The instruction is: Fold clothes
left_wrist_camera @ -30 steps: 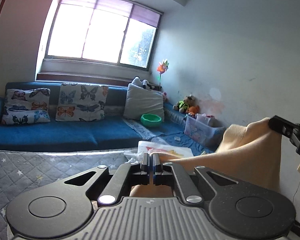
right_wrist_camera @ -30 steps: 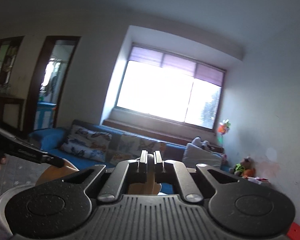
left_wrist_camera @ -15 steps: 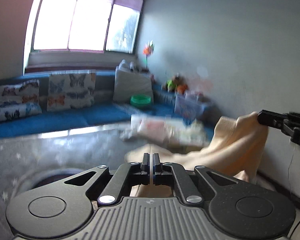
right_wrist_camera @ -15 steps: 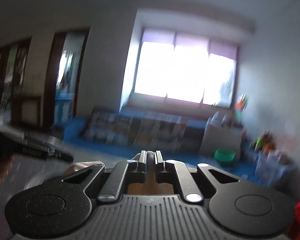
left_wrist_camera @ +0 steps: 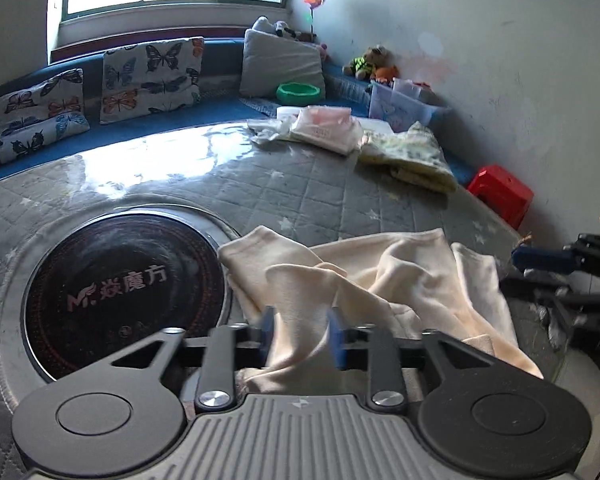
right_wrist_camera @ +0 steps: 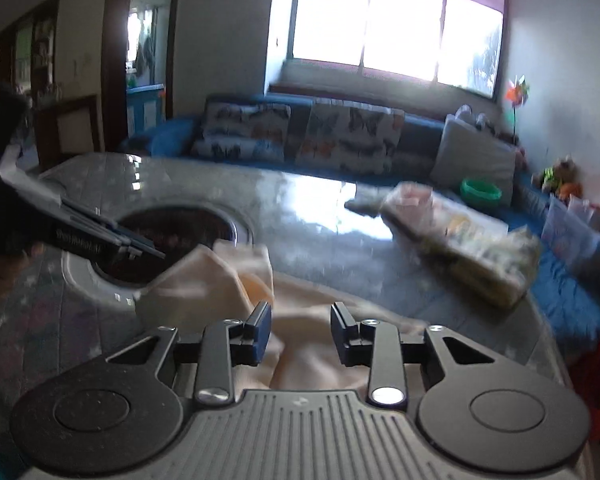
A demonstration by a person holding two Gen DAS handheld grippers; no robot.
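The cream garment [left_wrist_camera: 380, 280] lies rumpled on the near table [left_wrist_camera: 300, 184] by the round hob [left_wrist_camera: 124, 292], apparently just laid down to be spread, with left gripper [left_wrist_camera: 300, 332] and right gripper [right_wrist_camera: 300, 332] opening, cloth loose between their jaws.

The left claw [left_wrist_camera: 300, 334] tilts downward, its jaws opening with a fold of cream cloth [left_wrist_camera: 380, 280] between the blue pads, which stand clear of it. The right claw [right_wrist_camera: 301, 330] also tilts downward, jaws opening, cloth lying beneath the gap. Each claw shows at the other's side; a hand [right_wrist_camera: 4, 268] grips the left one.
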